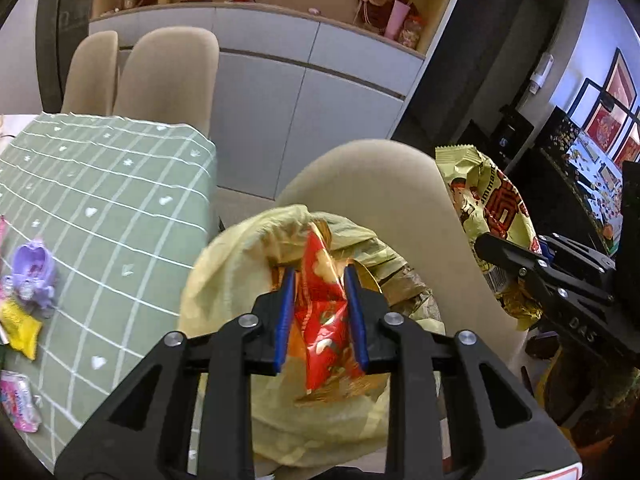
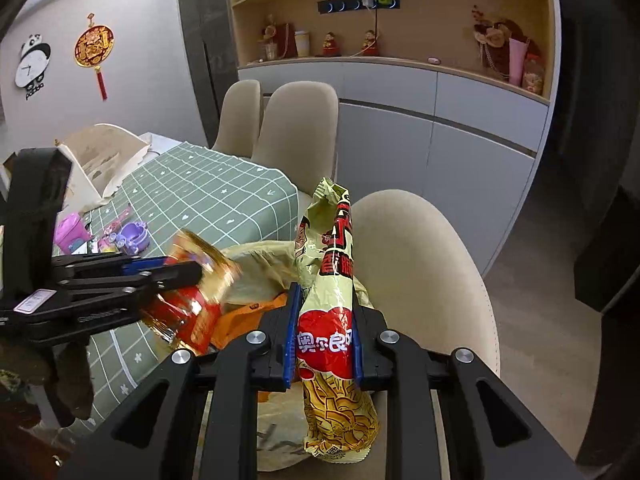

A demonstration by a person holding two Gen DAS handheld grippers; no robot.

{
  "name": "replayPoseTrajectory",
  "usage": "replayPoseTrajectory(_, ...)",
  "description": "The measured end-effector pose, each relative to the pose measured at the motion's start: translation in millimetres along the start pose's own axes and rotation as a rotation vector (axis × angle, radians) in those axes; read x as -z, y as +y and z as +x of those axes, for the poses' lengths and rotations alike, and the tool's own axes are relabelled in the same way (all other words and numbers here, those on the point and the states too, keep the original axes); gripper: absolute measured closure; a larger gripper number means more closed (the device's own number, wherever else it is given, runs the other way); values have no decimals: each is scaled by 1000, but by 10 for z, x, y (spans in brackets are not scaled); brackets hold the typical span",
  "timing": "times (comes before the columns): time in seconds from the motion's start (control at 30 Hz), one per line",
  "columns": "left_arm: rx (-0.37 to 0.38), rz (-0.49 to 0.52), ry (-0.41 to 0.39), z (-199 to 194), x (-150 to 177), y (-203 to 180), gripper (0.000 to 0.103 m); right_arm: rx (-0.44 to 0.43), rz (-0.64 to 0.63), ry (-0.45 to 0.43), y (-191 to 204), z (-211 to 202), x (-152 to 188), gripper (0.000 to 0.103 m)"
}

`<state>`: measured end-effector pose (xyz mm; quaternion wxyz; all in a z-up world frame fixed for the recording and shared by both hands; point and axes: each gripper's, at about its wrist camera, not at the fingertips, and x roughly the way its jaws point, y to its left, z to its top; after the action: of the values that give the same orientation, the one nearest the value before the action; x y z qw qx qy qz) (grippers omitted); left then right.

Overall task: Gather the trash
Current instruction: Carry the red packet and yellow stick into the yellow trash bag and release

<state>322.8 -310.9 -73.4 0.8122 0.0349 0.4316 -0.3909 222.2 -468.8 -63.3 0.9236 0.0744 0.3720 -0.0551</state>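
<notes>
Left gripper [image 1: 320, 312] clamped on crinkly red foil wrapper [image 1: 324, 316] — long axis toward 12 o'clock, over yellow plastic bag [image 1: 236, 256]. Right gripper [image 2: 324, 328] pinching glossy yellow noodle packet [image 2: 332, 280] — upright, torn end at 12, by beige chair [image 2: 424, 260].

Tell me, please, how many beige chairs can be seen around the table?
3. Two chairs stand side by side at the table's far edge, before the cabinet; a third, nearest, carries the yellow trash bag. Others may be hidden behind the grippers.
</notes>
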Motion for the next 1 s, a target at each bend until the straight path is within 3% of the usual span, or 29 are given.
replayPoseTrajectory(0.2, 27, -93, 23, 131, 63, 88, 44, -57, 7, 41, -49, 157, 43, 82)
replayPoseTrajectory(0.6, -157, -275, -75, -657, 354, 624, 37, -254, 22, 184, 359, 879, 83, 82)
replayPoseTrajectory(0.87, -224, -368, -76, -1024, 667, 1023, 37, -218, 75, 360, 526, 1365, 210, 82)
replayPoseTrajectory(1.0, -229, -384, -73, -1127, 754, 1142, 37, -198, 107, 361, 507, 1361, 287, 82)
